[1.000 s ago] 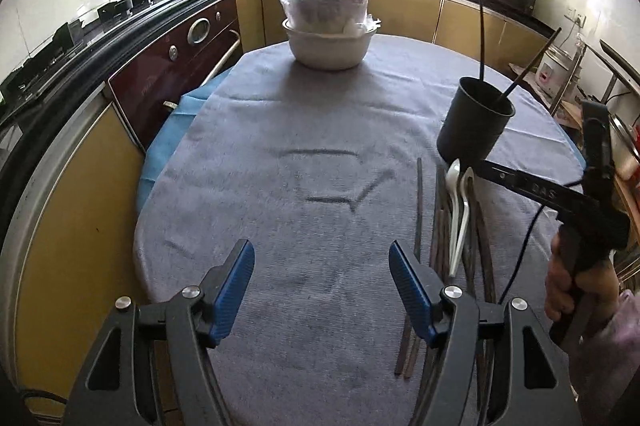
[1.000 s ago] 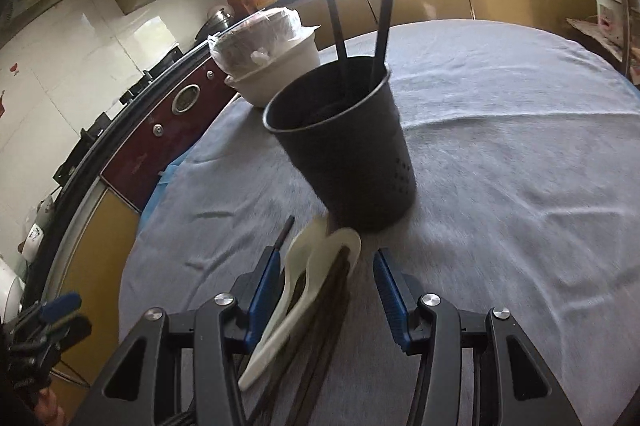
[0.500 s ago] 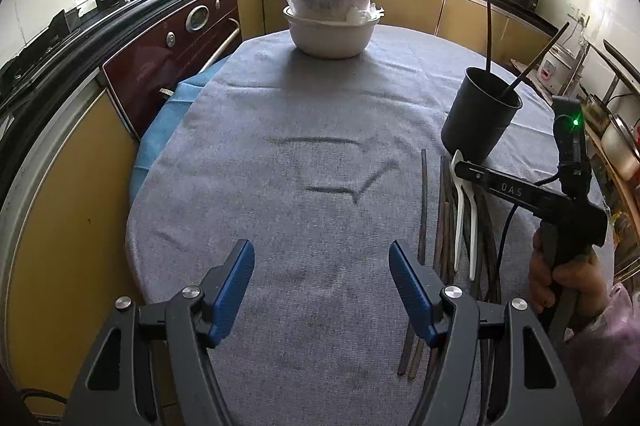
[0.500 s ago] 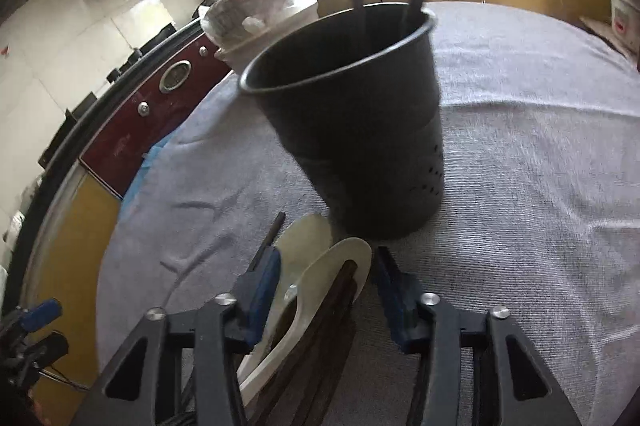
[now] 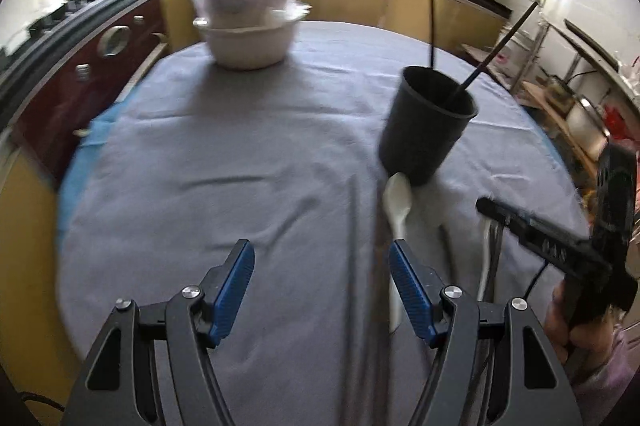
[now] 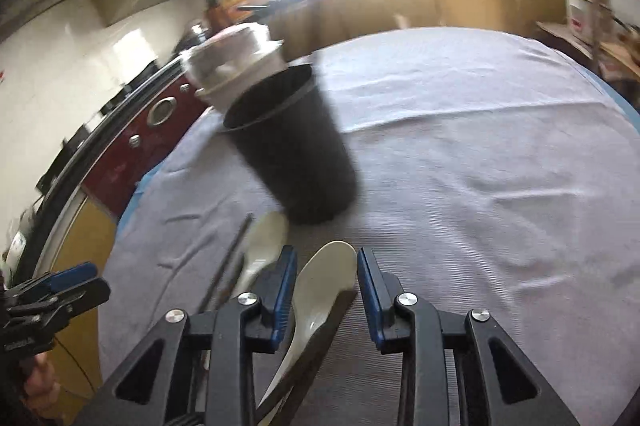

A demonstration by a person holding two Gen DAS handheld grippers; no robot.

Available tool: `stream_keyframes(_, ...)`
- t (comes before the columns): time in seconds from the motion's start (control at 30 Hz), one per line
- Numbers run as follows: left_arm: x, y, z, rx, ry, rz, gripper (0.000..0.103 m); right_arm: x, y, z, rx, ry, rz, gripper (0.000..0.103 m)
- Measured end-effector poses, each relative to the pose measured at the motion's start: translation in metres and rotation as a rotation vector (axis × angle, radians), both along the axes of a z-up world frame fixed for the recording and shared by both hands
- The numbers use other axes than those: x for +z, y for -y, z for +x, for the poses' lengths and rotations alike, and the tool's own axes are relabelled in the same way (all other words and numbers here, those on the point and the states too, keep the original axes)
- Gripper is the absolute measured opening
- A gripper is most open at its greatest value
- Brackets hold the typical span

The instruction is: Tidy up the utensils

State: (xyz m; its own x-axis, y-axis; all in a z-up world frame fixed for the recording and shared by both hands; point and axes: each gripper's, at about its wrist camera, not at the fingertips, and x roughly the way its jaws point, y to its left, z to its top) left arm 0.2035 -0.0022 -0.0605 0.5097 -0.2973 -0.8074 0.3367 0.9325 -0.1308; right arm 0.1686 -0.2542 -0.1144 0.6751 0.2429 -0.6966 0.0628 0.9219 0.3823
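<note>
1. Step: right gripper (image 6: pixel 326 282) lining up on a spoon (image 6: pixel 320 290). Jaws part open, bowl between the pads, nothing gripped yet.
2. Next: close on it, lift, drop into cup (image 6: pixel 292 153).
3. Spoon lies flat on cloth (image 6: pixel 480 165), long axis toward cup, bowl end nearest it.
4. Left gripper (image 5: pixel 322 286) wide open, empty, over chopsticks (image 5: pixel 354 266).

The right gripper (image 6: pixel 327 280) has pulled back from the black utensil cup (image 6: pixel 294 153), and one white spoon (image 6: pixel 316 298) now lies between its parted fingers. The left gripper (image 5: pixel 322 284) has swung right, bringing the loose chopsticks (image 5: pixel 352 266) between its fingers.
</note>
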Motion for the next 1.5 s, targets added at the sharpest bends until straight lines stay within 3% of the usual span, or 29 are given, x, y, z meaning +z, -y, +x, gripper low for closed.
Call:
stream_keyframes(0.17,-0.015,0.030,0.025,-0.054,-0.033,-0.063,0.071,0.003,0.029,-0.010,-0.064,0.012,0.122,0.041)
stream_keyframes(0.3,-0.034,0.050,0.042,-0.066,-0.049,-0.037,0.070,0.005,0.043,-0.018,-0.095,0.031,0.140,0.043)
stream_keyframes(0.47,-0.049,0.066,0.051,-0.097,-0.071,-0.007,0.021,-0.004,0.056,-0.026,-0.118,-0.002,0.142,0.043)
stream_keyframes(0.5,-0.052,0.068,0.053,-0.101,-0.077,-0.006,0.007,-0.005,0.058,-0.026,-0.119,-0.008,0.133,0.043)
stream_keyframes(0.83,-0.048,0.043,0.038,-0.107,-0.059,-0.048,0.002,-0.008,0.026,0.008,0.032,-0.101,0.040,0.043)
stream_keyframes(1.0,-0.038,0.019,0.020,-0.113,-0.058,-0.077,0.002,-0.012,-0.002,0.017,0.086,-0.148,-0.034,0.040)
stream_keyframes(1.03,-0.036,0.016,0.018,-0.113,-0.062,-0.085,0.002,-0.013,-0.008,0.018,0.101,-0.155,-0.058,0.029)
stream_keyframes(1.1,-0.036,0.009,0.011,-0.114,-0.068,-0.089,0.002,-0.013,-0.016,0.019,0.117,-0.158,-0.098,0.016)
stream_keyframes(1.17,-0.037,0.003,0.004,-0.114,-0.077,-0.092,0.002,-0.007,-0.022,0.015,0.124,-0.128,-0.125,0.015)
stream_keyframes(1.3,-0.040,-0.013,-0.004,-0.082,-0.106,-0.093,0.002,0.010,-0.027,0.007,0.163,-0.065,-0.070,0.013)
stream_keyframes(1.37,-0.039,-0.017,-0.003,-0.067,-0.121,-0.110,0.007,0.013,-0.024,0.006,0.151,-0.064,-0.058,0.014)
stream_keyframes(1.47,-0.032,-0.014,0.003,-0.059,-0.100,-0.100,0.046,0.011,-0.008,0.007,0.079,-0.103,-0.015,0.022)
stream_keyframes(1.5,-0.029,-0.010,0.006,-0.066,-0.085,-0.094,0.064,0.012,-0.001,0.006,0.053,-0.109,0.011,0.031)
